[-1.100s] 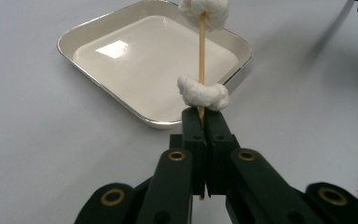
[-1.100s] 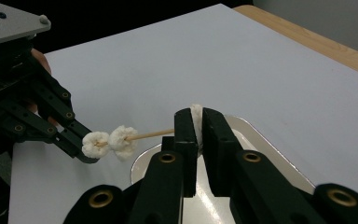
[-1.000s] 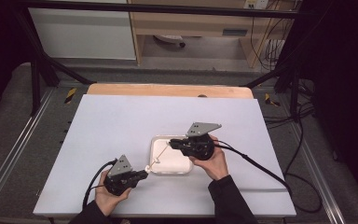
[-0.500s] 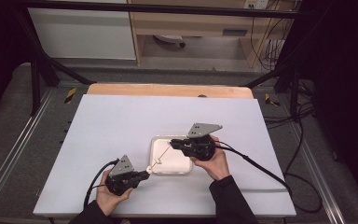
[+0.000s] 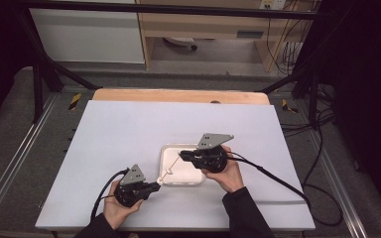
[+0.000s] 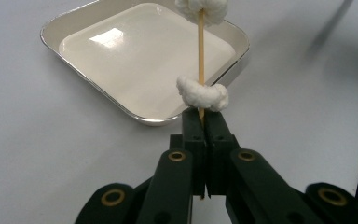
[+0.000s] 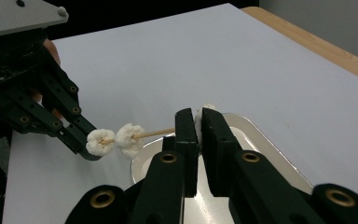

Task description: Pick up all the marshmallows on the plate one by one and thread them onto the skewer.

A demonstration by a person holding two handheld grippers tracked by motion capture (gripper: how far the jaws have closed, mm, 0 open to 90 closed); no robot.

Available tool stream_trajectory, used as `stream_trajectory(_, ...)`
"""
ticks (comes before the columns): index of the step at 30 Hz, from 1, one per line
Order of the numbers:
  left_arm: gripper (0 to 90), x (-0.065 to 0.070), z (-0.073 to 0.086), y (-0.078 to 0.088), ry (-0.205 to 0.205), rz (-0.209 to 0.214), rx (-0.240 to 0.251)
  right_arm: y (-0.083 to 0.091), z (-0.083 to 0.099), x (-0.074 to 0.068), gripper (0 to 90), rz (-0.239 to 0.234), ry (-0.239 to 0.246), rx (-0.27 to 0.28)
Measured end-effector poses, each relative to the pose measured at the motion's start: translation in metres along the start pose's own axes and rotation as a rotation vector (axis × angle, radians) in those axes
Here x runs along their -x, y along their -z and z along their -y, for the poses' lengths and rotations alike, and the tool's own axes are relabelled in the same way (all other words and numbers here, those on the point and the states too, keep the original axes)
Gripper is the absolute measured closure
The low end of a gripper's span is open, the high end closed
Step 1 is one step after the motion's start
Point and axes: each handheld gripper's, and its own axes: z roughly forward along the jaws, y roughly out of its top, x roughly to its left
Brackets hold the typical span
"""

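High view: over the near-left corner of the tray (image 5: 166,151), the left hand-held gripper (image 5: 157,182) and right hand-held gripper (image 5: 181,155) hold a skewer (image 5: 169,171) between them. The white tabletop (image 5: 129,129) sits amid dark floor and cables.

Left gripper view: jaws clamp the skewer's end, a puff (image 6: 202,94) just above them.

Right gripper view: jaws pinch another puff (image 7: 199,116) over the tray. The puffs are likely being slid off; next needs a steady pull along the stick.

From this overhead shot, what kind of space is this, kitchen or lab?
Likely a lab recording bench, not a kitchen: a bare white table inside a black metal frame, loose cables on the floor, and shelving behind.
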Motion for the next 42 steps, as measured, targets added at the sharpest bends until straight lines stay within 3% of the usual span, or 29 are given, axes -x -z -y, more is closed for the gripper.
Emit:
stream_trajectory(5,89.1,0.0002,-0.0013,-0.0013,0.009,-0.007,-0.012,-0.0032,0.0015,-0.0017,86.1,0.003,0.022,-0.018)
stream_trajectory(11,89.1,0.0029,-0.0033,-0.0015,-0.043,-0.010,-0.038,-0.0041,0.0025,-0.0029,86.4,-0.009,0.038,-0.027)
stream_trajectory(21,89.1,0.0028,-0.0032,-0.0032,-0.091,-0.023,-0.060,-0.0060,0.0056,-0.0050,86.8,-0.019,0.059,-0.071)
stream_trajectory(42,89.2,0.0039,-0.0017,-0.0054,-0.135,-0.042,-0.075,-0.0090,0.0089,-0.0083,87.3,-0.048,0.067,-0.098)
